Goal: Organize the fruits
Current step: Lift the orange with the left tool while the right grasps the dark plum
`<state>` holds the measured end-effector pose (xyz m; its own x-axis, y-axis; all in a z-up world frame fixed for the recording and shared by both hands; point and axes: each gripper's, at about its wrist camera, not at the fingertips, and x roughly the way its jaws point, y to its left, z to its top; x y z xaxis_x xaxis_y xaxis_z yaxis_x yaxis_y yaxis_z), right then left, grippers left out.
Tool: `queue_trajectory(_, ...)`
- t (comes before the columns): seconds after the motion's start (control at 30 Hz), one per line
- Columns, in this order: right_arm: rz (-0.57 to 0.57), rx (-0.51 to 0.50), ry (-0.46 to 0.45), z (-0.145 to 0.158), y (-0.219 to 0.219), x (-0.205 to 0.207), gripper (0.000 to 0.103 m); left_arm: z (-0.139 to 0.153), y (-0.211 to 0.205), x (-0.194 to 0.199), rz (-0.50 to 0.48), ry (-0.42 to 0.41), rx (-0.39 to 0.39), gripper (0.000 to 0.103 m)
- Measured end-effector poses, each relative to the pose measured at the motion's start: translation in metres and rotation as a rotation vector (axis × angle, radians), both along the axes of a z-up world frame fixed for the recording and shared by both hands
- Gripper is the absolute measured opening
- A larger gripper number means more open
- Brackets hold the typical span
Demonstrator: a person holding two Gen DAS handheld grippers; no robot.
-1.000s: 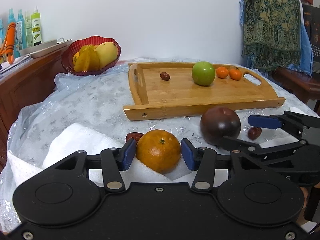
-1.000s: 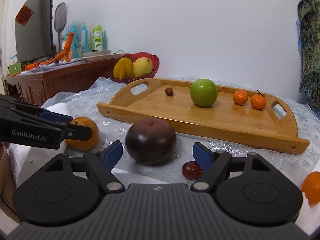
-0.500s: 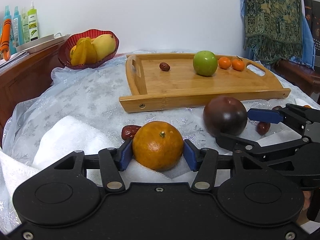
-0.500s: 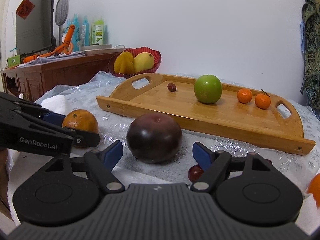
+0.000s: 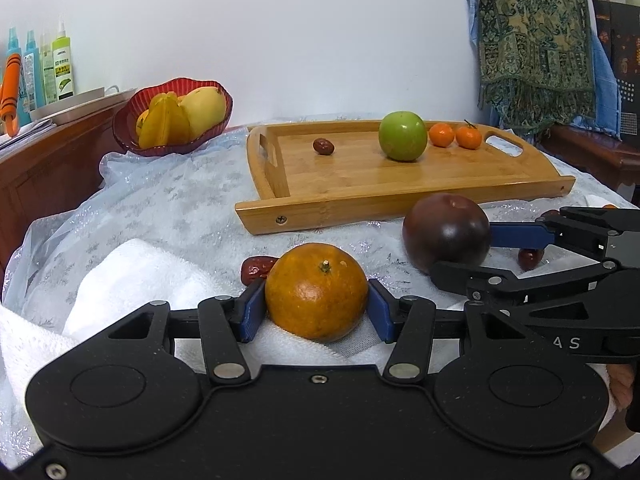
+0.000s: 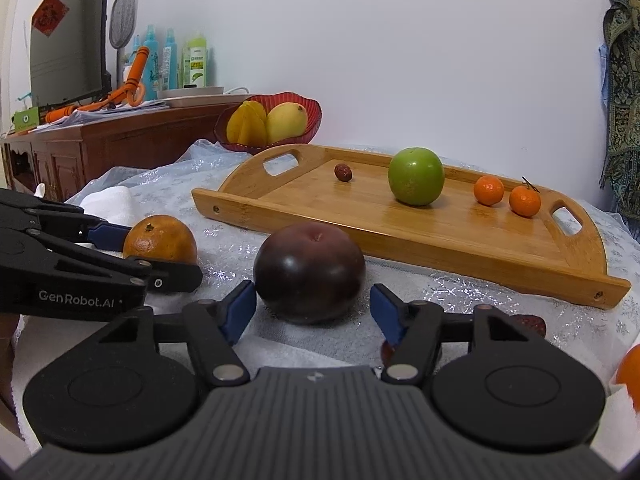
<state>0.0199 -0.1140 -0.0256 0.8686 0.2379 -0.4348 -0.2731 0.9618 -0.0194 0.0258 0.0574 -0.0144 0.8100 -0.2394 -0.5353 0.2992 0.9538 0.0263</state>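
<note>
My left gripper (image 5: pixel 316 312) is shut on an orange (image 5: pixel 316 291), both blue pads against its sides, just above the white towel (image 5: pixel 132 280). My right gripper (image 6: pixel 313 312) is open around a dark purple fruit (image 6: pixel 310 272) on the cloth, pads close to its sides with small gaps. The wooden tray (image 5: pixel 400 196) behind holds a green apple (image 5: pixel 402 141), two small tangerines (image 5: pixel 441 135) and a red date (image 5: pixel 323 146). Loose dates lie on the cloth: one behind the orange (image 5: pixel 253 269), one beyond the purple fruit (image 5: pixel 529 258).
A red bowl (image 5: pixel 132 136) with a mango and starfruit stands at the back left. A wooden sideboard (image 6: pixel 100 148) with bottles is on the left. Another orange (image 6: pixel 630 372) shows at the right edge of the right wrist view. A patterned cloth (image 5: pixel 532 40) hangs at the back right.
My left gripper closed onto the orange. My right gripper moved forward around the purple fruit and its jaws narrowed toward it.
</note>
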Motion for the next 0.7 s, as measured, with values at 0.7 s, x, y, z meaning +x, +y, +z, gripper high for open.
queue_trajectory(0.7,0.007,0.129,0.110,0.006,-0.006,0.033,0.067,0.001,0.004,0.000,0.006,0.001,-0.042,0.050)
